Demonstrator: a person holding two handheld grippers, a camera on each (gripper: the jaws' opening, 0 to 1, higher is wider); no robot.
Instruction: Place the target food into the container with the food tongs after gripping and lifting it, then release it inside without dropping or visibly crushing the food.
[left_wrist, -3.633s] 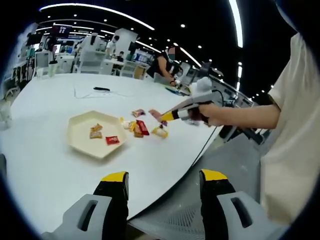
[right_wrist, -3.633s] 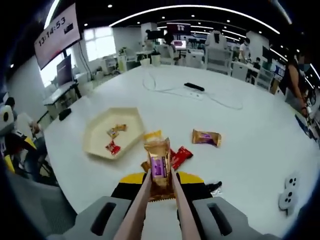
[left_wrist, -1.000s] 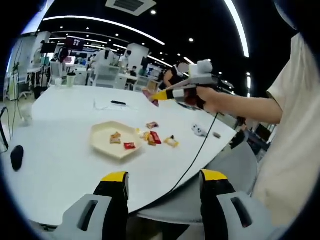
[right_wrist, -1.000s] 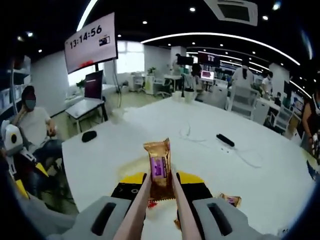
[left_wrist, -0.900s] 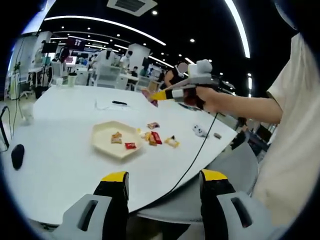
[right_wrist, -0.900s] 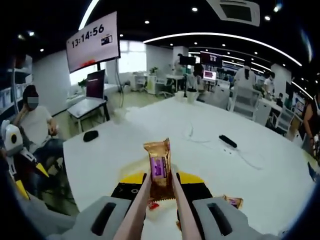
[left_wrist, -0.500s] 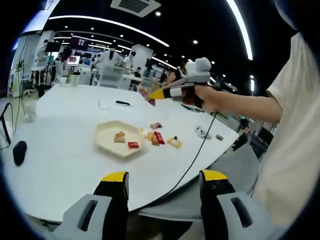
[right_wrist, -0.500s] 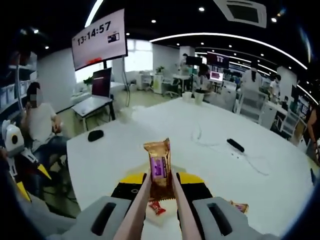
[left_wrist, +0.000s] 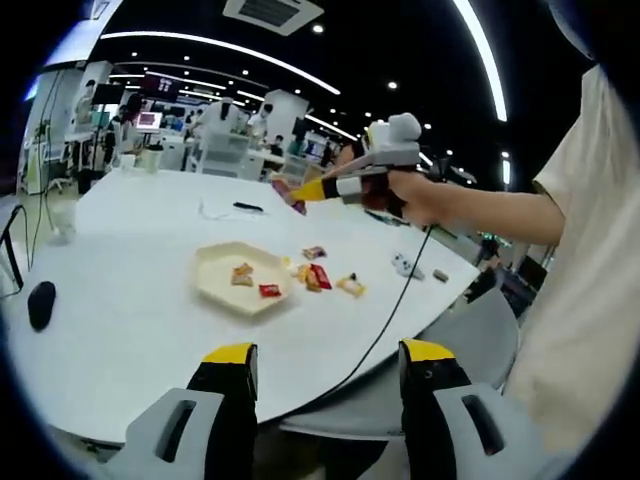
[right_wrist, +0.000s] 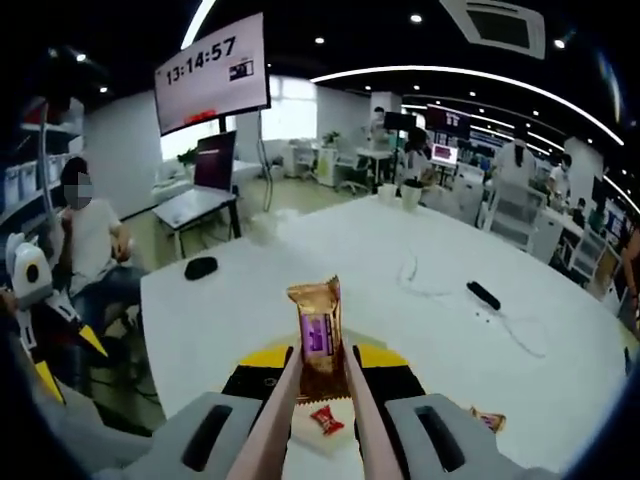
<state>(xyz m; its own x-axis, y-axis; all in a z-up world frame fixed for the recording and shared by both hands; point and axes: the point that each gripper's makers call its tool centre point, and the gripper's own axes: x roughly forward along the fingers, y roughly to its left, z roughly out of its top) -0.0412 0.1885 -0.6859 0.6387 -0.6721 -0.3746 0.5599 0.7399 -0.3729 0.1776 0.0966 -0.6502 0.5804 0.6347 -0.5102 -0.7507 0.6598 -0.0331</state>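
In the right gripper view the right claw (right_wrist: 320, 372) presses the pink food tongs (right_wrist: 283, 400) together on a gold-wrapped snack bar (right_wrist: 317, 338), held upright in the air above the white tabletop (right_wrist: 400, 330). In the left gripper view the left claw (left_wrist: 328, 375) stands apart with nothing between its jaws. There the cream hexagonal tray (left_wrist: 222, 285) lies on the tabletop at about 11 o'clock of the claw, a few wrapped snacks in it and loose snacks (left_wrist: 318, 277) just beside it at 3 o'clock.
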